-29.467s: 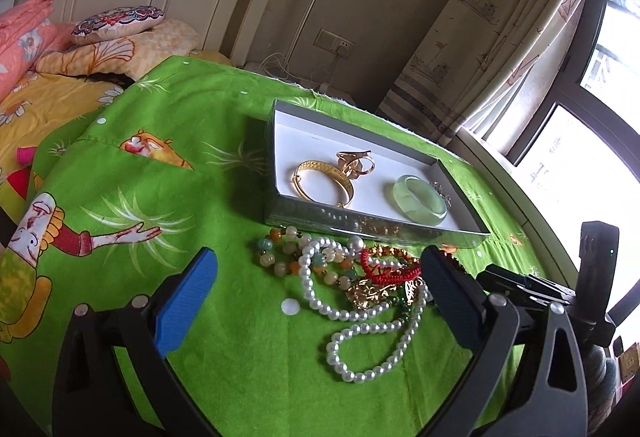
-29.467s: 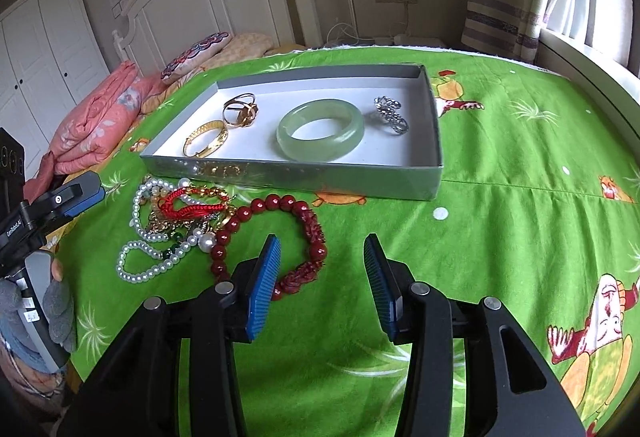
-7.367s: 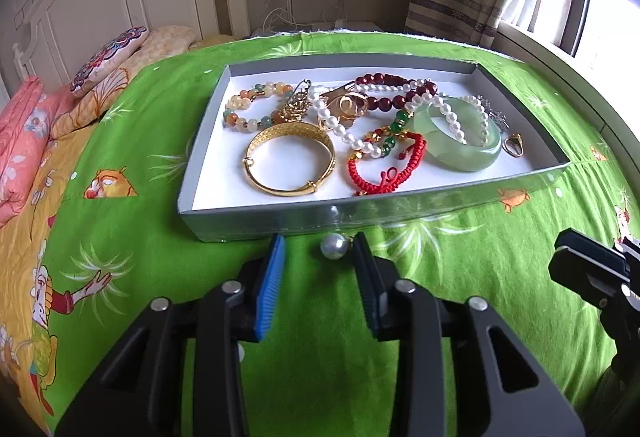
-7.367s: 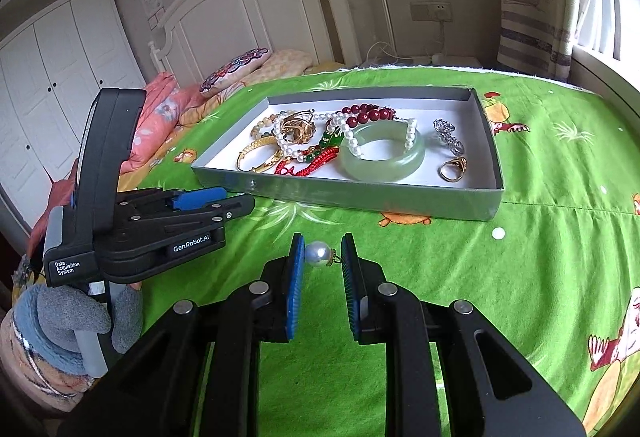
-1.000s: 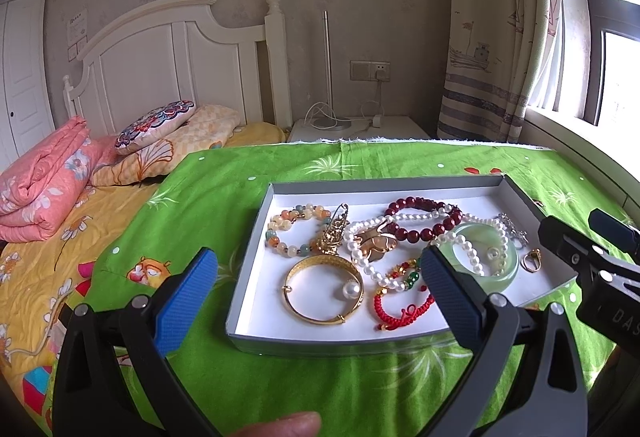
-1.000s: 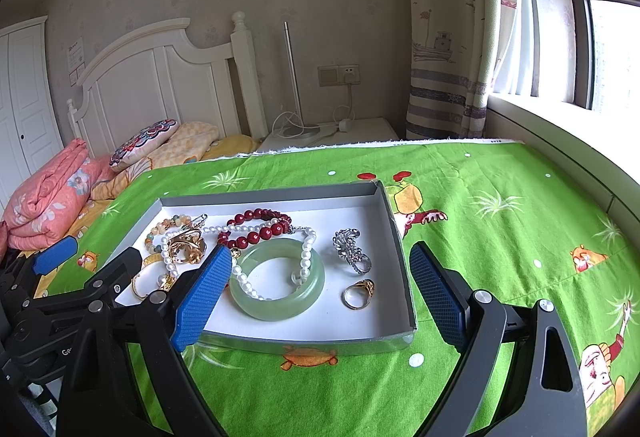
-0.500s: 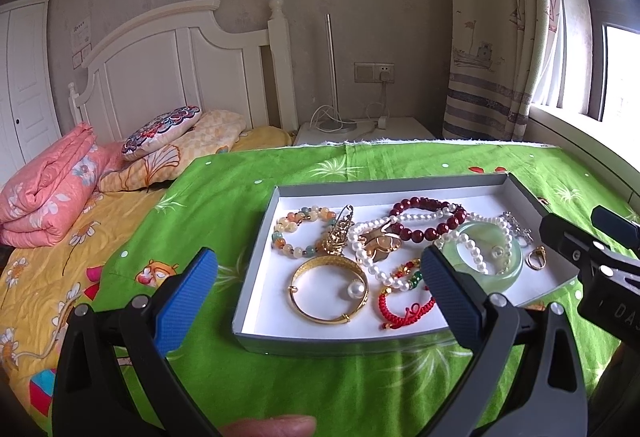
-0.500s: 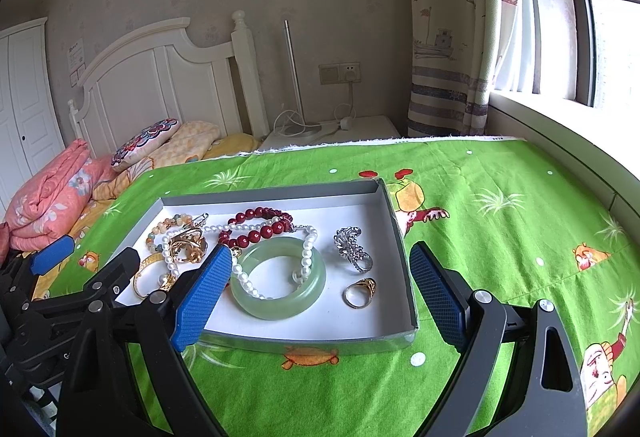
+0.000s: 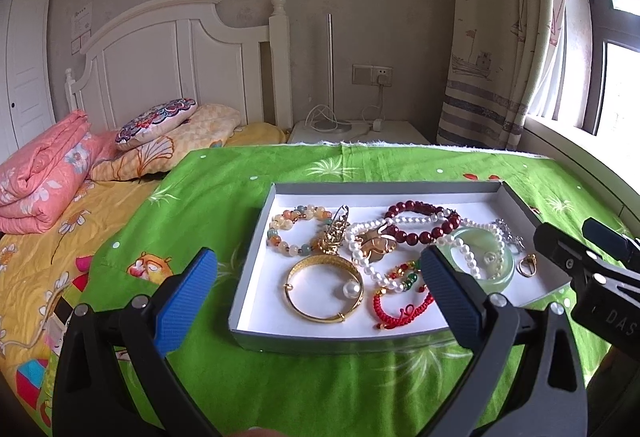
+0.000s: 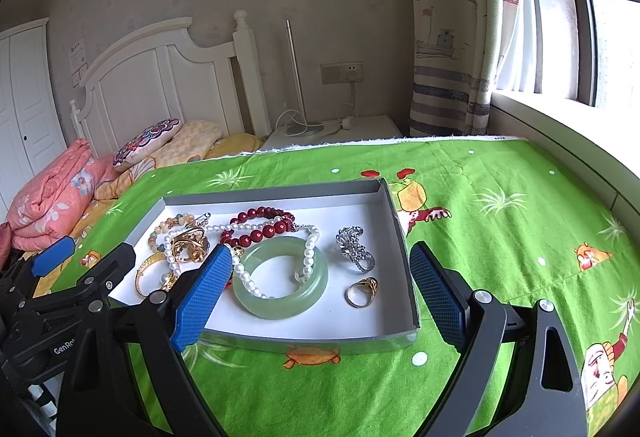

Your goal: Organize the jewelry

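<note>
A grey box tray [image 9: 400, 342] [image 10: 394, 221] with a white floor lies on the green bedspread and holds all the jewelry. In it I see a gold bangle [image 9: 306, 311] with a loose pearl [image 9: 351, 290] inside its ring, a jade bangle [image 10: 280, 301], dark red beads [image 9: 416, 233], a white pearl string [image 9: 368, 233], a red cord bracelet [image 9: 400, 311], a pastel bead bracelet [image 9: 286, 233], a silver brooch [image 10: 354, 247] and a gold ring [image 10: 362, 291]. My left gripper [image 9: 320, 297] and right gripper [image 10: 320, 293] hang open in front of the tray, both empty.
The green cartoon bedspread [image 10: 500, 221] spreads around the tray. Pink quilt [image 9: 40, 173] and pillows [image 9: 160, 117] lie at the far left by the white headboard [image 9: 180, 57]. A nightstand with cables [image 9: 352, 127] stands behind, and a curtain and window [image 9: 500, 37] are at the right.
The left wrist view has shifted slightly, so the tray sits a little further right in it. Both grippers stay wide open and the jewelry has not moved.
</note>
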A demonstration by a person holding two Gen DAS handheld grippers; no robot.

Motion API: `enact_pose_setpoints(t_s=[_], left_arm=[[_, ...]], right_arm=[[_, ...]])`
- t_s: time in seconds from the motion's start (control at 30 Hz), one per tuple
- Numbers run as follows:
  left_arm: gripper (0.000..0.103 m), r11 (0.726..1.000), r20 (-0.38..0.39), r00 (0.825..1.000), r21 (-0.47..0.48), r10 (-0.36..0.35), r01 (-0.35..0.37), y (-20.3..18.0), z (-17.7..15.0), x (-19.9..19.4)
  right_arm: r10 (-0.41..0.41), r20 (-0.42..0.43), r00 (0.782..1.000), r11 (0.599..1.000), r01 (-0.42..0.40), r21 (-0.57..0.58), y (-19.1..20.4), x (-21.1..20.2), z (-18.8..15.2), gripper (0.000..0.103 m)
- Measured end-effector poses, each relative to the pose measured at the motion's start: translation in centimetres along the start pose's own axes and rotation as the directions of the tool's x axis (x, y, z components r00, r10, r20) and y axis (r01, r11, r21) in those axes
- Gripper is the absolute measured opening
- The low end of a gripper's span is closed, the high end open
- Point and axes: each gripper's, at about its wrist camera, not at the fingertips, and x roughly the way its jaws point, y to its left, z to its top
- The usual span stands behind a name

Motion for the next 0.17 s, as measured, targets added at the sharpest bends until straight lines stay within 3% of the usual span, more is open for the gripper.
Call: enact_pose_setpoints(t_s=[0.17], left_arm=[[0.101,0.999,-0.060,0.998,0.035,0.026,-0.023,0.07,-0.10,0.21]], right_arm=[[0.007,-0.059,0.998,1.000,-0.006,0.004,0.11,0.01,-0.36,0.087]])
